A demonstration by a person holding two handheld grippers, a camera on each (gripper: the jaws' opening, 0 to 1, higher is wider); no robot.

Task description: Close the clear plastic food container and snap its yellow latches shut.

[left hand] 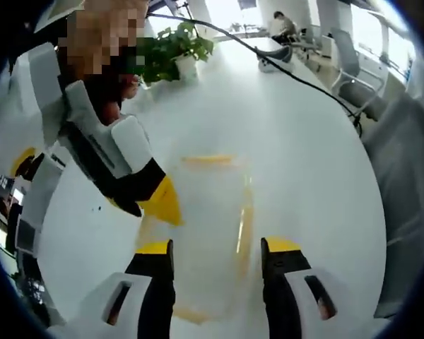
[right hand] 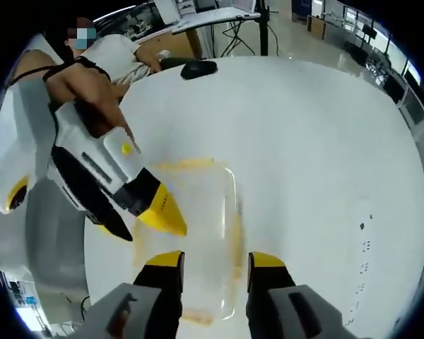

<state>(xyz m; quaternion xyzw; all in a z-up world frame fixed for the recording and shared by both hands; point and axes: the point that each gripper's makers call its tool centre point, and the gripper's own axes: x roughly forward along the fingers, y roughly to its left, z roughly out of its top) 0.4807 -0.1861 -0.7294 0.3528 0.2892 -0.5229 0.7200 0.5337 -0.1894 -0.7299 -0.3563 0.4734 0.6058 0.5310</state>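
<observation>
- Looking along the left gripper [left hand: 216, 248] in the left gripper view, its two yellow-tipped black jaws rise from the bottom edge and stand apart, gripping nothing.
- At the left of that view the right gripper [left hand: 159, 201] slants in from the upper left, white and black, with a yellow tip touching or just over the container's left edge; whether its jaws are apart cannot be told from this angle.
- Between and just beyond the left gripper's jaws lies the clear plastic food container [left hand: 201, 233] on the white table [left hand: 283, 134]. Its yellow latches [left hand: 208, 160] show as a band at the far end and a strip down the right side. The picture is blurred, so whether the lid is seated or the latches are snapped cannot be told.
- Farther back on the table stands a potted plant [left hand: 175, 51], and a black cable [left hand: 290, 74] runs across the surface towards the right.
- In the right gripper view, the left gripper [right hand: 162, 212] comes in from the left, held by a person's hand [right hand: 92, 92], its yellow tip at the container's left rim.
- The container [right hand: 205, 233] lies in the middle of that view, with yellow along its far edge.
- The right gripper [right hand: 215, 263] shows its jaws apart at the bottom, the container's near end between them.
</observation>
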